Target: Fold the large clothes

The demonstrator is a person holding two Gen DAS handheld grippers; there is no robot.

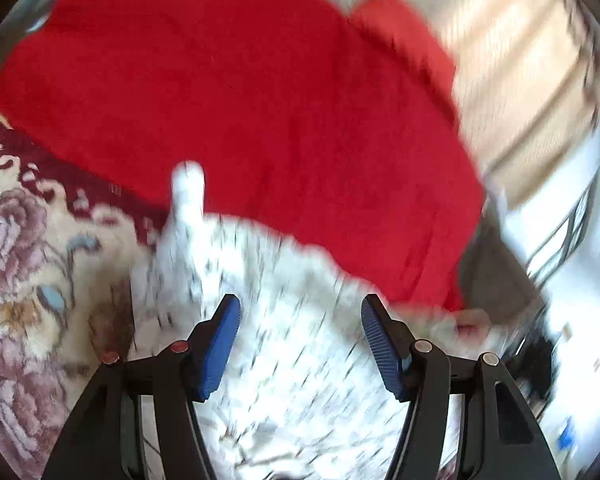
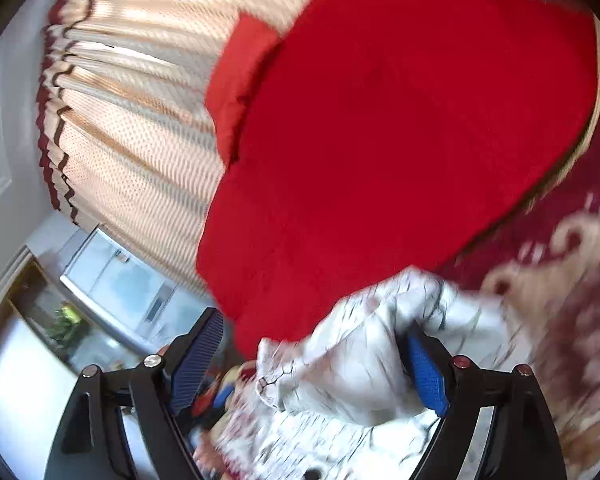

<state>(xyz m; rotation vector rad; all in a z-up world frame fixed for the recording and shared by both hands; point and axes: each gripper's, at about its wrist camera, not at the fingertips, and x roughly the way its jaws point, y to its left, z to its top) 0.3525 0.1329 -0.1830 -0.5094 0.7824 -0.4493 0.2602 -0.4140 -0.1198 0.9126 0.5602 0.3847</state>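
A white garment with fine black marks (image 1: 284,340) lies bunched under my left gripper (image 1: 300,344), whose blue-padded jaws stand wide apart above it, holding nothing. In the right wrist view the same white garment (image 2: 364,352) is crumpled between and over the jaws of my right gripper (image 2: 312,364); the jaws are wide apart and the cloth drapes against the right pad (image 2: 426,376). Both views are motion-blurred. A large red cloth (image 1: 228,112) covers a surface just beyond the garment; it also shows in the right wrist view (image 2: 392,128).
A floral carpet with a dark red border (image 1: 24,280) lies at the left, and at the right in the right wrist view (image 2: 560,280). A striped beige curtain (image 2: 132,120) hangs behind. A glass-fronted cabinet (image 2: 120,284) stands low at the left.
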